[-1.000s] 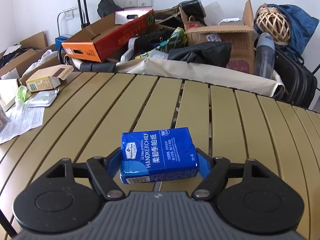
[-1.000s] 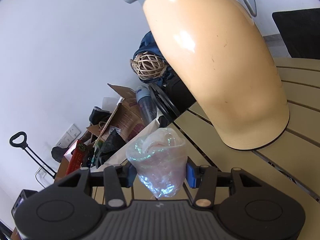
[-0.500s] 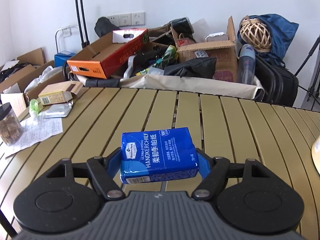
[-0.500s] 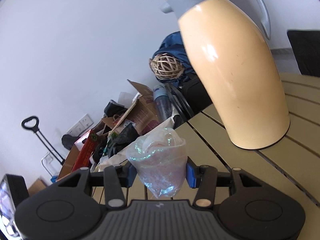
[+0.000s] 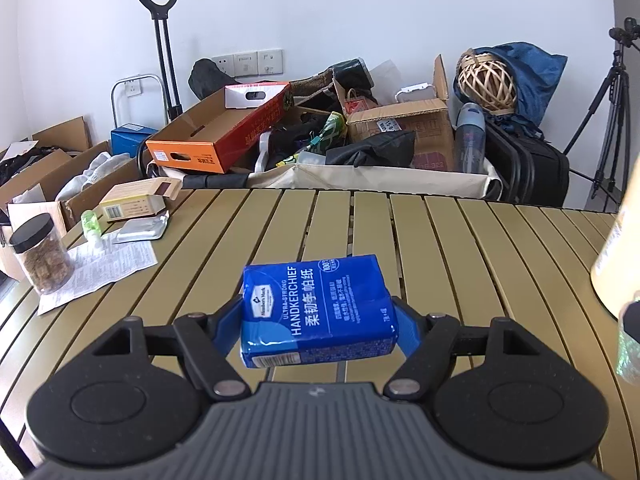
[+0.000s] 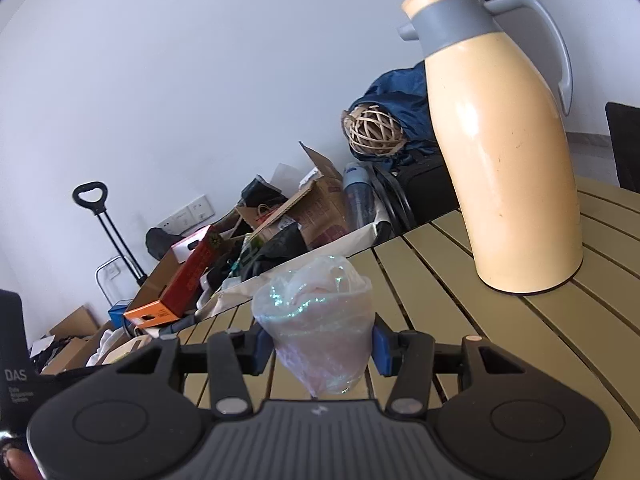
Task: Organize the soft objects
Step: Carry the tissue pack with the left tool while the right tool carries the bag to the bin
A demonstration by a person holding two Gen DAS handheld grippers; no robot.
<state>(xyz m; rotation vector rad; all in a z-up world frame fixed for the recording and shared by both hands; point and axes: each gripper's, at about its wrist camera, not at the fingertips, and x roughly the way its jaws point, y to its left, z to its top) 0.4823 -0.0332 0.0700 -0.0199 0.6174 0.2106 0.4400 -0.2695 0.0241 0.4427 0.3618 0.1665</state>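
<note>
A blue handkerchief tissue pack sits between the blue pads of my left gripper, which is shut on it and holds it above the slatted table. In the right wrist view a shimmery clear plastic pouch with pale soft stuff inside is clamped in my right gripper, tilted, above the same table. The pouch's edge shows at the far right of the left wrist view.
A tall cream thermos jug stands on the table right of the pouch. At the table's left are a jar, papers, a foil packet and a small box. Behind the table lie cardboard boxes, bags and a tripod.
Both grippers have drawn back from the far edge with their loads still held. The thermos jug now looks smaller and farther from the right gripper, and the jar has come into the left view.
</note>
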